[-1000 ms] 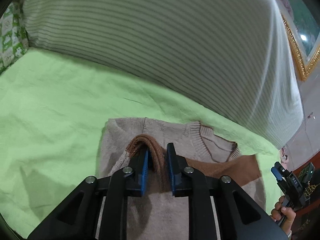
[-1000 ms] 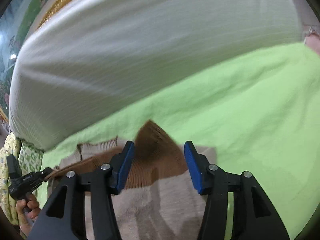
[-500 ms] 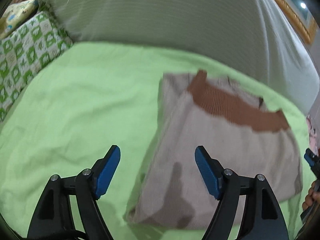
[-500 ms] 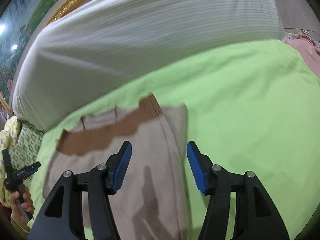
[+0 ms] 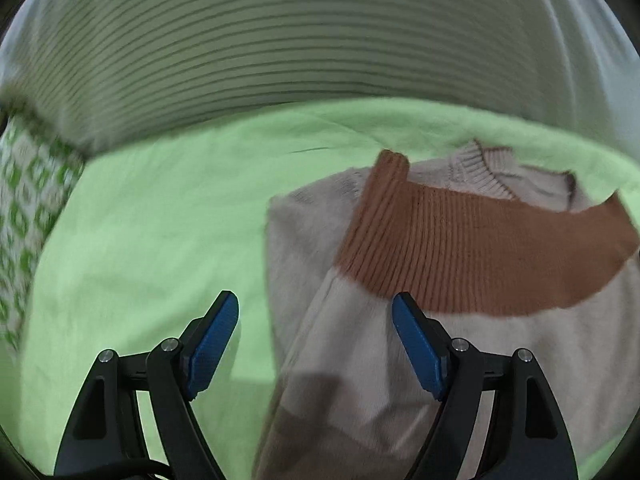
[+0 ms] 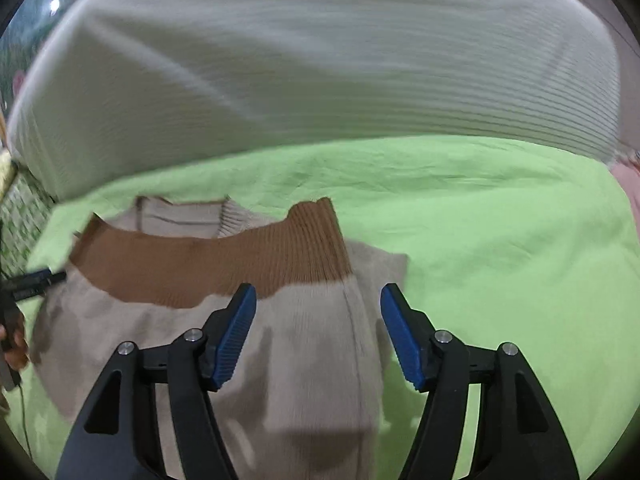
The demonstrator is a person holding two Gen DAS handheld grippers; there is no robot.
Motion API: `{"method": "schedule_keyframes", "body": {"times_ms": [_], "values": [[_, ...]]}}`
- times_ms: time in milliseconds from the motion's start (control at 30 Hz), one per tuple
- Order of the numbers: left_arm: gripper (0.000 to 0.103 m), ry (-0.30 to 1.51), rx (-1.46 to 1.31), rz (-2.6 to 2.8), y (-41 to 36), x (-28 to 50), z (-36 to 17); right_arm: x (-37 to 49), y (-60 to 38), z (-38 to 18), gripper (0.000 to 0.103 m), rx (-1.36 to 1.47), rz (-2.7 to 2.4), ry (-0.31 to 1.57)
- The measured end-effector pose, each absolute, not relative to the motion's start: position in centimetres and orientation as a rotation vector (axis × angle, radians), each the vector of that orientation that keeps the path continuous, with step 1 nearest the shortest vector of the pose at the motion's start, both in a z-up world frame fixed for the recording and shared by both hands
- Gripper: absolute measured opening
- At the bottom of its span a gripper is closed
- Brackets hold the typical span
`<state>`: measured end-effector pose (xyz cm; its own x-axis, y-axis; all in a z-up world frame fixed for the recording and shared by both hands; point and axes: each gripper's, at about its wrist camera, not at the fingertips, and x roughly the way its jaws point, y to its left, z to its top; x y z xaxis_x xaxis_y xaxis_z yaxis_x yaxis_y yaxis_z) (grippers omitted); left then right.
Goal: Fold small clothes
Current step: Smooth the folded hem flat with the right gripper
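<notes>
A small beige knit sweater (image 5: 360, 360) with a brown ribbed hem band (image 5: 480, 248) lies folded on the green bed sheet (image 5: 160, 220); the brown band lies across its beige collar. My left gripper (image 5: 316, 344) is open and empty over the sweater's left edge. In the right wrist view the sweater (image 6: 304, 360) and its brown band (image 6: 224, 264) lie below my right gripper (image 6: 318, 336), which is open and empty over the sweater's right part. The left gripper (image 6: 32, 280) shows at that view's left edge.
A large striped white pillow (image 5: 320, 40) runs along the back of the bed and also shows in the right wrist view (image 6: 320, 72). A green-and-white patterned cushion (image 5: 28, 220) lies at the left. A pink cloth (image 6: 630, 184) shows at the far right.
My left gripper let go of the brown hem and opened. Both grippers drew back from the sweater, which now lies folded with the brown band over the collar.
</notes>
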<state>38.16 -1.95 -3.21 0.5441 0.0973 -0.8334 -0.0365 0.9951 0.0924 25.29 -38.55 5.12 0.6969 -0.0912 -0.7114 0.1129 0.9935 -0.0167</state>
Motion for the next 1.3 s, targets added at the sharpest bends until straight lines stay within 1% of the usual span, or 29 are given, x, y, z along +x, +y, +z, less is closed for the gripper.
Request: {"method": "schedule_keyframes", "body": {"times_ms": [33,67,100,133,200,267,300,367,400,433,467,500,533,567,600,633,700,767,867,967,1000,1033,1067,1100,1133,1233,1300], "values": [[0.023,0.981,0.092,0.062,-2.5,38.5,-3.5,26.4,-38.1,4.2,0.066,-0.013,-0.103,0.818],[0.015,0.981,0.121,0.046,-3.1,38.7,-3.7,26.8,-37.7,3.8,0.049,-0.037,-0.088,0.824],[0.013,0.952,0.156,0.070,-3.5,38.8,-3.5,27.3,-37.2,3.4,0.026,-0.067,-0.074,0.832],[0.007,0.927,0.160,0.079,-3.5,38.8,-3.2,27.5,-37.1,3.5,0.010,-0.073,-0.074,0.829],[0.006,0.884,0.131,0.107,-2.7,39.1,-2.4,27.4,-37.5,4.9,0.009,-0.037,-0.068,0.766],[0.000,0.881,0.067,0.174,-1.2,39.7,-2.4,27.5,-38.2,6.2,0.009,0.013,-0.090,0.706],[0.000,0.893,0.078,0.248,-0.6,40.2,-3.0,27.7,-38.6,6.4,0.009,0.042,-0.113,0.694],[0.000,0.949,0.097,0.275,0.2,40.8,-4.6,28.7,-38.9,5.2,0.009,0.044,-0.160,0.742],[0.000,0.949,0.103,0.278,0.4,40.7,-4.9,29.5,-39.1,4.0,0.010,0.050,-0.168,0.799],[0.002,0.931,0.104,0.272,0.5,40.1,-4.5,30.0,-39.3,2.7,0.015,0.062,-0.174,0.861],[0.006,0.919,0.086,0.262,0.8,39.4,-3.9,29.8,-39.4,2.4,0.024,0.070,-0.186,0.861],[0.009,0.912,0.062,0.250,1.2,38.8,-3.2,29.2,-39.4,2.8,0.031,0.070,-0.202,0.835],[0.010,0.903,0.035,0.248,1.7,38.1,-2.5,28.2,-39.4,3.7,0.048,0.074,-0.230,0.799],[0.010,0.889,0.012,0.239,2.0,37.6,-1.6,27.1,-39.4,4.7,0.060,0.080,-0.249,0.759],[0.013,0.875,-0.021,0.212,2.5,36.4,-0.6,26.0,-39.3,5.6,0.063,0.087,-0.255,0.719],[0.023,0.873,-0.058,0.188,3.0,35.1,0.2,24.5,-39.2,6.7,0.064,0.099,-0.243,0.682],[0.034,0.879,-0.105,0.137,3.3,32.9,1.1,21.7,-38.9,8.2,0.064,0.148,-0.187,0.641],[0.035,0.880,-0.134,0.044,2.1,30.9,1.5,19.2,-38.2,8.8,0.064,0.191,-0.133,0.612],[0.035,0.895,-0.089,-0.076,-0.9,29.3,1.3,16.4,-35.3,8.5,0.064,0.220,-0.023,0.614],[0.041,0.899,0.017,-0.050,-3.5,30.4,1.2,14.6,-32.3,7.4,0.064,0.116,-0.043,0.649],[0.052,0.903,0.035,-0.030,-3.8,31.2,1.1,13.9,-32.2,6.9,0.064,0.083,-0.079,0.653],[0.059,0.913,0.043,0.003,-3.8,32.3,1.1,13.4,-32.0,6.5,0.064,0.081,-0.087,0.657],[0.061,0.913,0.039,0.027,-3.4,33.2,1.1,13.2,-32.1,6.3,0.064,0.094,-0.071,0.670],[0.072,0.921,0.028,0.032,-2.8,34.4,0.9,13.1,-32.4,5.9,0.064,0.110,-0.056,0.688],[0.079,0.939,0.028,0.041,-2.9,35.2,0.6,13.0,-32.7,5.6,0.064,0.121,-0.058,0.698],[0.080,1.008,0.074,0.083,-2.1,38.7,-1.4,12.5,-34.1,4.8,0.064,0.125,-0.110,0.699],[0.079,1.034,0.127,0.111,-2.5,40.3,-2.6,12.5,-34.6,4.5,0.064,0.181,-0.079,0.701]]}}
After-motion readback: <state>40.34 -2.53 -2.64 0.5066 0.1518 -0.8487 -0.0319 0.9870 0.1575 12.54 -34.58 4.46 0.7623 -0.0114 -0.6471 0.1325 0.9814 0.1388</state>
